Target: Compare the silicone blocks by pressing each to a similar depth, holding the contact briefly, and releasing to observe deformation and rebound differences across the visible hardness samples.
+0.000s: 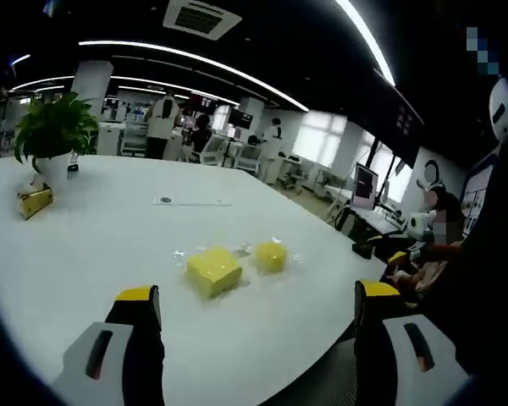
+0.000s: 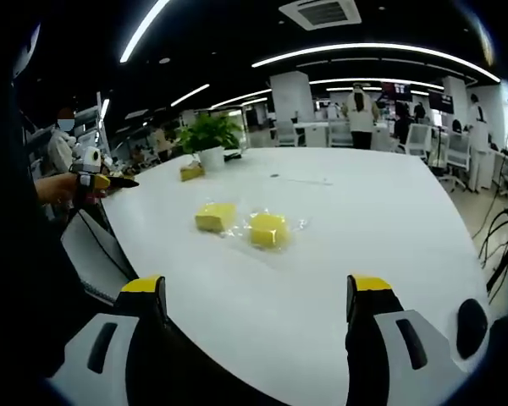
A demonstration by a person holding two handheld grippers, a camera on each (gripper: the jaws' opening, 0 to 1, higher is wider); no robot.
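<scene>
Two yellow silicone blocks lie on clear plastic wrap on the white table [image 1: 110,245]. In the left gripper view the larger flat block [image 1: 213,270] is nearer and a smaller rounder block [image 1: 272,256] sits just beyond it to the right. My left gripper [image 1: 258,300] is open, a short way before the blocks and above the table. In the right gripper view the same pair appears as one block [image 2: 215,217] beside another block [image 2: 269,229] on the table [image 2: 389,220]. My right gripper [image 2: 258,292] is open too, well short of them, with nothing between its jaws.
A potted green plant [image 1: 53,135] in a white pot stands at the table's far end with a small yellow box [image 1: 34,201] beside it; the plant [image 2: 207,135] is also behind the blocks in the right gripper view. People and desks fill the office beyond. A person's hand [image 2: 55,186] holds a small object beyond the table edge.
</scene>
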